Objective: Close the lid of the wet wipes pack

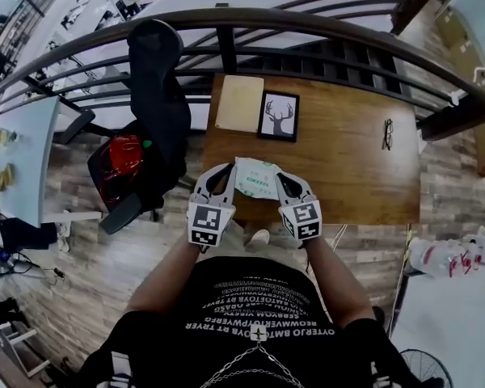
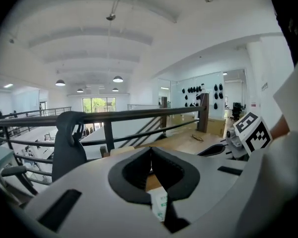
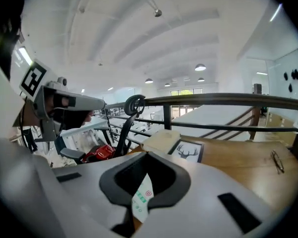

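The left gripper [image 1: 218,176] pinches the left edge of the white, green-printed soft wet wipes pack [image 1: 257,178] and the right gripper [image 1: 287,184] pinches its right edge. The pack spans crosswise between them, above the brown wooden table [image 1: 347,168].

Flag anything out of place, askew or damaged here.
Only the wet wipes pack: it hangs pinched between the left gripper and right gripper, seemingly clear of the table. Nothing looks spilled or damaged.
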